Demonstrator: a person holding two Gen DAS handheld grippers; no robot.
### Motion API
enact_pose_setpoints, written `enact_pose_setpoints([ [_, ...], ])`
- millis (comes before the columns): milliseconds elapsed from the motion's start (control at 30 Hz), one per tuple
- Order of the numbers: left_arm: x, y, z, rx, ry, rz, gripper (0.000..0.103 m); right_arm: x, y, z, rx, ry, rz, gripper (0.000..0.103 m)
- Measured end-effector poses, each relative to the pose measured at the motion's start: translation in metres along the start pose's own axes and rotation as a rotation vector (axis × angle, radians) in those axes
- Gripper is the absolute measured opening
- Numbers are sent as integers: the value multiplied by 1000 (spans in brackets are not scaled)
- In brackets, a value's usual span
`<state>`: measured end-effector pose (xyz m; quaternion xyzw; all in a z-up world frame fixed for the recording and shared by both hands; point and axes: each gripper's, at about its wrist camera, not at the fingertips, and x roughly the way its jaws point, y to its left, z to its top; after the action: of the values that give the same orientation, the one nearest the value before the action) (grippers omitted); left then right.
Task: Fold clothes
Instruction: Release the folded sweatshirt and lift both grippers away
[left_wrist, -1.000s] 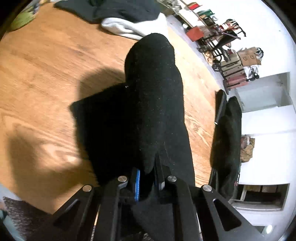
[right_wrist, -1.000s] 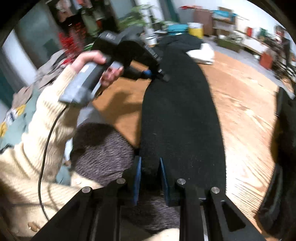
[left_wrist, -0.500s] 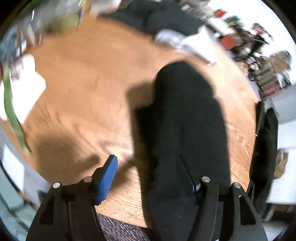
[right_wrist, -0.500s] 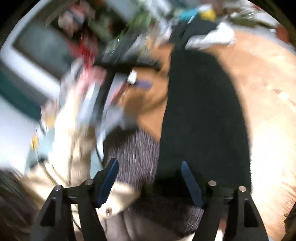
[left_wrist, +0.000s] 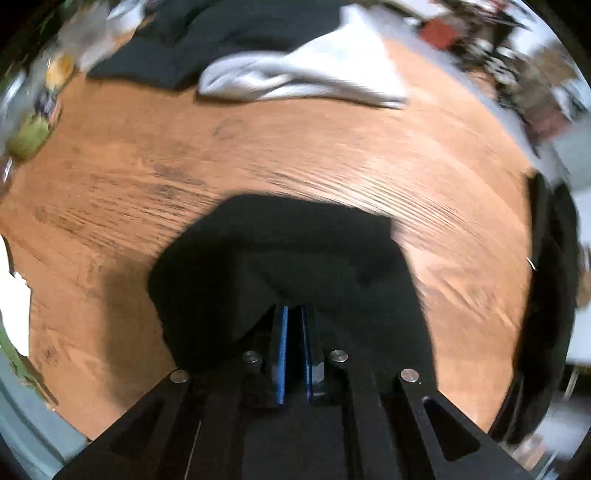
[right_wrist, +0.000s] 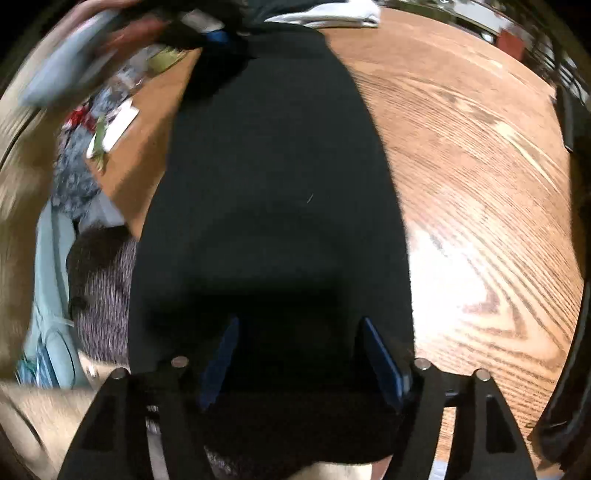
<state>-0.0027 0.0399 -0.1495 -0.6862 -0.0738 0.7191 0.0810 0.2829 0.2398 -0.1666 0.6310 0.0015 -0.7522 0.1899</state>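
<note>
Since a second ago my right tongs (right_wrist: 299, 354) have let go of the black garment (right_wrist: 273, 177) and now stand spread wide, blue pads on either side of its near end without pressing it, while my left tongs (left_wrist: 292, 347) opened, swung over toward the far end of the cloth and are closing again. From the left wrist view the two blue pads sit almost together with only a thin dark strip between them; black fabric bunches right at the tips, but the blur keeps me from telling whether any of it is actually pinched. That same garment (left_wrist: 288, 266) lies flat on the wooden table (left_wrist: 258, 158), a long dark strip running from the near table edge, where it overhangs toward my lap, away toward the far side. In the right wrist view my left hand (right_wrist: 122, 29) and its grey handle show as a smear at the garment's far end. Beyond it on the table lie a crumpled white cloth (left_wrist: 306, 77) and, behind that, a heap of dark clothes (left_wrist: 207, 44). Another dark piece (left_wrist: 546, 295) hangs at the table's right edge. My cream sleeve (right_wrist: 14, 155) fills the left margin of the right view.
</note>
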Motion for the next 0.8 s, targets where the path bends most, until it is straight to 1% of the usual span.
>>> enact_pose_setpoints([
  [33, 2, 4, 5, -31, 7, -23, 8, 0, 0, -3, 1, 1, 8, 76],
  [67, -2, 7, 3, -46, 2, -38, 8, 0, 0, -5, 2, 1, 18, 76],
  [133, -12, 11, -4, -62, -11, -52, 8, -5, -7, -4, -4, 16, 63, 75],
  [167, -19, 11, -12, -59, -29, -43, 9, -10, -15, 0, 12, 15, 96, 73],
  [200, -29, 9, -26, -46, -59, -20, 17, -16, -23, 5, 30, 11, 127, 68],
  [233, -33, 3, -43, -2, -65, -4, 26, -25, -37, 15, 59, -18, 145, 65],
  [267, -34, -5, -61, 54, -61, 6, 54, -34, -47, 29, 78, -49, 124, 65],
  [300, -35, -13, -80, 109, -56, 17, 72, -42, -57, 44, 94, -80, 101, 58],
  [333, -37, -21, -98, 165, -52, 28, 72, -48, -65, 65, 90, -112, 58, 43],
  [367, -32, -33, -117, 255, -17, 24, 69, -54, -72, 85, 85, -142, 21, 39],
  [400, -26, -45, -135, 347, 19, 34, 47, -55, -76, 110, 77, -152, 24, 36],
  [433, -19, -55, -153, 425, 44, 74, 35, -55, -80, 134, 71, -162, 29, 29],
  [467, -12, -65, -170, 499, 66, 122, 23, -53, -82, 156, 79, -160, 46, 29],
  [500, -6, -70, -183, 550, 76, 161, 15, -50, -81, 175, 77, -153, 62, 30],
  [533, -1, -74, -193, 592, 80, 195, 13, -45, -77, 194, 79, -148, 75, 32],
  [567, 2, -73, -198, 596, 80, 202, 13, -40, -73, 212, 78, -142, 85, 35],
  [600, 3, -72, -201, 586, 77, 199, 13, -33, -65, 225, 63, -138, 72, 44],
  [700, 6, -61, -195, 529, 96, 149, 13, -14, -49, 256, 64, -120, 86, 47],
  [767, 8, -55, -190, 499, 108, 113, 13, 3, -48, 267, 82, -72, 105, 46],
  [800, 8, -54, -189, 498, 110, 103, 13, 12, -46, 272, 83, -58, 96, 46],
])
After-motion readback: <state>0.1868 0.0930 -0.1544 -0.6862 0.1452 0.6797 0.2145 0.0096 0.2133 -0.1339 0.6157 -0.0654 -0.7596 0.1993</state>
